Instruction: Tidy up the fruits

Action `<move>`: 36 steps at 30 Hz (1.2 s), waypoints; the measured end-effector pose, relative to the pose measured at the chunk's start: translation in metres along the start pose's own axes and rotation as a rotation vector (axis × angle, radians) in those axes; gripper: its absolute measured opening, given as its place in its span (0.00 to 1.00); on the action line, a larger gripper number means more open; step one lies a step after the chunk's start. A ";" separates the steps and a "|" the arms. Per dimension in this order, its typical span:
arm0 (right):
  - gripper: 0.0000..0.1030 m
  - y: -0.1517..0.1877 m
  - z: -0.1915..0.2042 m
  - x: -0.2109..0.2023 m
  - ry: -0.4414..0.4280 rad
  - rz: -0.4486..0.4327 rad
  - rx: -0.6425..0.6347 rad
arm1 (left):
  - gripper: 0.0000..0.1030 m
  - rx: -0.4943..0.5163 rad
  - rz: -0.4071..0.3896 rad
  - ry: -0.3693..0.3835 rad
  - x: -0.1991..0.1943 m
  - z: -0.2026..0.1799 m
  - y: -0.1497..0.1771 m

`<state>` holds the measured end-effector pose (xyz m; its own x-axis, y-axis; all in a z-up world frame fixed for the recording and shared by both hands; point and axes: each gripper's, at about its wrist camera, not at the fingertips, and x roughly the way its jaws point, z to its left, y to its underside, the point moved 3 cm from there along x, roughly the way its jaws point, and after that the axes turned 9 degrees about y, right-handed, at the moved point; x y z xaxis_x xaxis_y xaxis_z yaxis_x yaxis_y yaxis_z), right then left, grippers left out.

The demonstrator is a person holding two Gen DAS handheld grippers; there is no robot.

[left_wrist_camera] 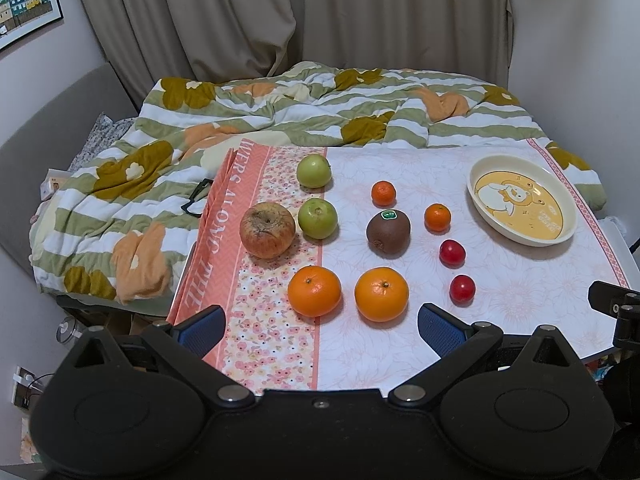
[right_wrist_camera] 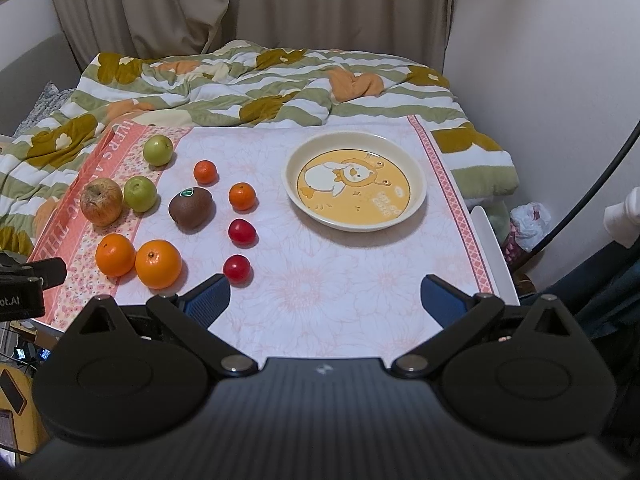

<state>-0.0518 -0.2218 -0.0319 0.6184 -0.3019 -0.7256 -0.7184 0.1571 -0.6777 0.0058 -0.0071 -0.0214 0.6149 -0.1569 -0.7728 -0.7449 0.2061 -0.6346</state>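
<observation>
Fruit lies in rows on a pink floral cloth (left_wrist_camera: 500,320): two green apples (left_wrist_camera: 314,171) (left_wrist_camera: 318,218), a wrinkled red apple (left_wrist_camera: 267,230), a kiwi (left_wrist_camera: 388,233), two small tangerines (left_wrist_camera: 383,193) (left_wrist_camera: 437,217), two red tomatoes (left_wrist_camera: 452,253) (left_wrist_camera: 462,288) and two large oranges (left_wrist_camera: 314,290) (left_wrist_camera: 381,293). An empty yellow cartoon plate (left_wrist_camera: 496,232) (right_wrist_camera: 416,196) sits at the right. My left gripper (left_wrist_camera: 320,326) is open and empty just short of the oranges. My right gripper (right_wrist_camera: 324,300) is open and empty over bare cloth, near the tomato (right_wrist_camera: 237,268).
A rumpled striped quilt (left_wrist_camera: 280,108) on a bed lies behind the cloth. Curtains (left_wrist_camera: 320,12) hang at the back. The table's right edge (right_wrist_camera: 490,248) drops off beside a white wall. Black glasses (left_wrist_camera: 196,200) lie at the cloth's left edge.
</observation>
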 end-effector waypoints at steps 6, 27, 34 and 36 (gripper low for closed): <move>1.00 -0.001 0.002 -0.001 -0.003 -0.002 -0.002 | 1.00 -0.003 0.000 -0.001 0.000 -0.001 0.000; 1.00 -0.006 0.003 -0.002 -0.017 -0.003 -0.010 | 1.00 -0.017 0.001 -0.008 -0.002 0.002 0.000; 1.00 -0.013 0.002 0.007 -0.070 0.002 -0.070 | 1.00 -0.058 -0.003 -0.007 -0.001 0.003 -0.001; 1.00 -0.013 0.005 0.011 -0.098 -0.005 -0.095 | 1.00 -0.070 -0.009 -0.021 0.001 0.005 0.001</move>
<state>-0.0343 -0.2223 -0.0319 0.6466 -0.2081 -0.7339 -0.7397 0.0644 -0.6699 0.0070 -0.0026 -0.0225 0.6261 -0.1380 -0.7674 -0.7554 0.1366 -0.6408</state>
